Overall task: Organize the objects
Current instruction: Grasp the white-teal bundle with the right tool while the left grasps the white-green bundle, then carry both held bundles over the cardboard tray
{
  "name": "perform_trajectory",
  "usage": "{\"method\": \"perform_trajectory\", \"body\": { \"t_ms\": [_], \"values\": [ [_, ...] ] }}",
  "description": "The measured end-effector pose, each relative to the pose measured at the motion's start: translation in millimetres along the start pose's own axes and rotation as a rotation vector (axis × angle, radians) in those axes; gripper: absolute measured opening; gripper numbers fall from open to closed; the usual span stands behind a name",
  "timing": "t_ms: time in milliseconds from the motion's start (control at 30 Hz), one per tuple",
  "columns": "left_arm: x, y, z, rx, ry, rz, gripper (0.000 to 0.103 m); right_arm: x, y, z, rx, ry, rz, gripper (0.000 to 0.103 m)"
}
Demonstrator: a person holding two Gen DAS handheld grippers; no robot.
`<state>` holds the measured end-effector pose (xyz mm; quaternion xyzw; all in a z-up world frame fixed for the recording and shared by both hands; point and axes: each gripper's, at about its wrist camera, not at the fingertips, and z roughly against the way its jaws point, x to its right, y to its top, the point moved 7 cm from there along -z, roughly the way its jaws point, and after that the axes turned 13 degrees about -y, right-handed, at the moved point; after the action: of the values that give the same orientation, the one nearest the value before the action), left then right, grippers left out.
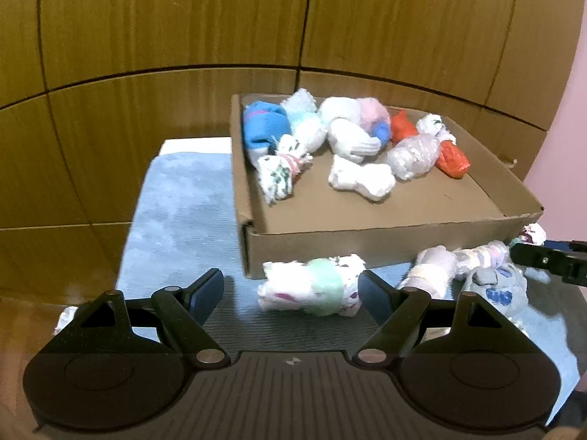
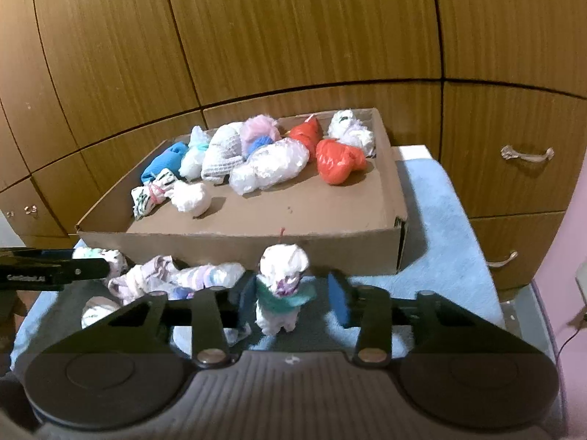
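Red plastic bundles (image 2: 337, 161), two, lie in one brown cardboard box (image 2: 234, 245) on blue cloth (image 2: 440, 220) by wooden cupboards (image 2: 256, 36); left gripper (image 1: 290, 286), right gripper (image 2: 291, 289) both gape

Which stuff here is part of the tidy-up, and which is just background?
Job: cardboard box; wrapped bundles inside it; loose bundles in front of it; green-banded bundle in front of left gripper; teal-banded bundle between right gripper fingers.
Lying about: blue cloth; wooden cabinets; drawer handles; pink wall.
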<state>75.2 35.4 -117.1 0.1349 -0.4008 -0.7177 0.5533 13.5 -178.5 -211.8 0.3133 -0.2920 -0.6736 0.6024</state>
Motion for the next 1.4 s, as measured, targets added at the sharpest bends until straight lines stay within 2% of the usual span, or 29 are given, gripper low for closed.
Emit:
{"method": "perform_trajectory", "body": {
  "t_ms": [100,267,367,867,1167,1400],
  "values": [
    [6.5,-0.9,-4.1,-0.002,-0.029,-0.016,0.077,4.2,-4.1,5.3,0.020,0.022,-0.015,0.025],
    [18.3,-5.2,-8.0,-0.011,-0.071,-0.043,0.046,14.1,-7.7,22.3,0.047,0.043,-0.047,0.024],
    [25.6,-7.0,-5.3,-0.007,-0.060,-0.082,0.041,17.3,-11.0,30.9,0.052,0.048,-0.057,0.024],
    [25.6,-17.8,37.4,0.049,-0.018,-0.100,0.039,24.7,-32.5,54.1,0.064,0.057,-0.135,0.024],
    [44.6,-30.5,62.6,0.058,-0.019,-0.146,0.039,18.2,-31.7,73.0,0.126,0.077,-0.145,0.024],
    [63.2,-27.5,71.6,0.058,-0.041,-0.179,0.039,15.4,-26.4,86.9,0.164,0.104,-0.133,0.024]
  ]
}}
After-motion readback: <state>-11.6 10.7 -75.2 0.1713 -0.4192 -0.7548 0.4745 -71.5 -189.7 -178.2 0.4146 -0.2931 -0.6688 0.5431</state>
